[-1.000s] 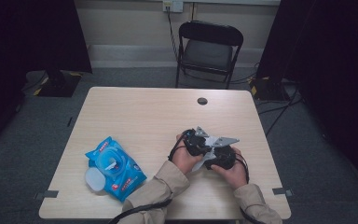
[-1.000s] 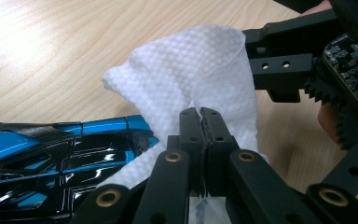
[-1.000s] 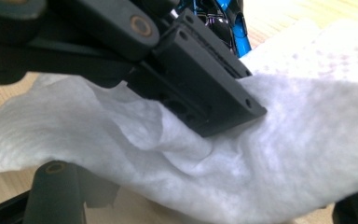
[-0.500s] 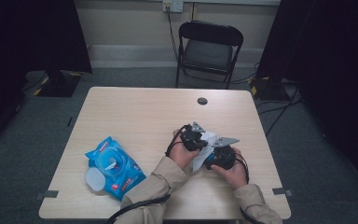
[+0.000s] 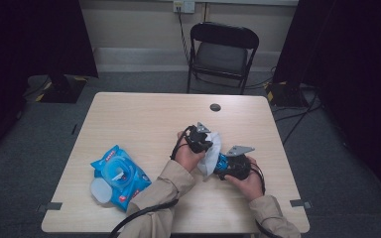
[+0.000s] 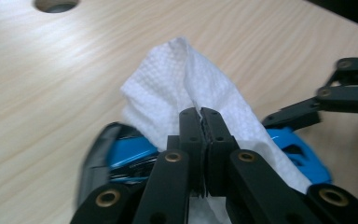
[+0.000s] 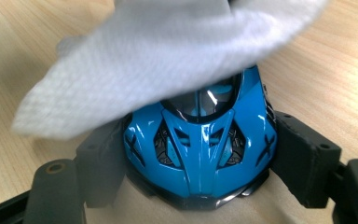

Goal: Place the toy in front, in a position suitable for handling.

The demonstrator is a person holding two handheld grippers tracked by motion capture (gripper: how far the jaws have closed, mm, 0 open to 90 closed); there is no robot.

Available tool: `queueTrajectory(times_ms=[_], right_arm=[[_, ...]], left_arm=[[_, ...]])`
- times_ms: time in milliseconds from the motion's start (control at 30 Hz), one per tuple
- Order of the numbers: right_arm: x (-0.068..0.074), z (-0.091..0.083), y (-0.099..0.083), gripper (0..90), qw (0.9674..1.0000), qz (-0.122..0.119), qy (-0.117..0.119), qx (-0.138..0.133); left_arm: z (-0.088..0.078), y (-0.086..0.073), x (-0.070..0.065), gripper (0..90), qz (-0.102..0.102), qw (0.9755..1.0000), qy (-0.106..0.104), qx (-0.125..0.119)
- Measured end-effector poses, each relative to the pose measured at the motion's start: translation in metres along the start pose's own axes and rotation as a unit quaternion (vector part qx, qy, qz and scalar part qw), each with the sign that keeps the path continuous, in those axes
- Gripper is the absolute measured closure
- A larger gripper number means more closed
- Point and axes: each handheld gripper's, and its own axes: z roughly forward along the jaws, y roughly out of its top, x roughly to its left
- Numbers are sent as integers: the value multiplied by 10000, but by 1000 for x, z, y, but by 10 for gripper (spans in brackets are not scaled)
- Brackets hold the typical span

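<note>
Since a second ago, my left tool (image 5: pixel 201 139) has carried its pinched white wipe (image 6: pixel 186 88) farther over the blue toy car (image 7: pixel 200 140), gripped across its sides by my right tool (image 5: pixel 228 166) above the counter's (image 5: pixel 144 124) near right. Rubbing hard could drag the thin wipe from those shut jaws, or twist the glossy car loose.

White wipe (image 6: pixel 186 88) draped over glossy blue toy car (image 7: pixel 200 149), above table

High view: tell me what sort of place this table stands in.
Probably a recording studio or lab set-up, not a home: black curtains hang at both sides, cables trail over grey carpet, and a lone black folding chair faces the bare wooden table.
</note>
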Motion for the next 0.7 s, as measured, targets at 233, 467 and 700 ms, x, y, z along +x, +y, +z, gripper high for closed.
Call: queueTrajectory(times_ms=[233, 467, 700], right_arm=[[0, 0, 0, 251, 10000, -7, 8, 0], [0, 0, 0, 251, 10000, -8, 9, -2], [0, 0, 0, 252, 10000, -9, 9, -1]], left_arm=[[-7, -4, 11, 886, -77, 9998, 173, -18], [-14, -7, 21, 886, -169, 9993, 340, -37], [-19, -9, 25, 885, -247, 9988, 428, 22]])
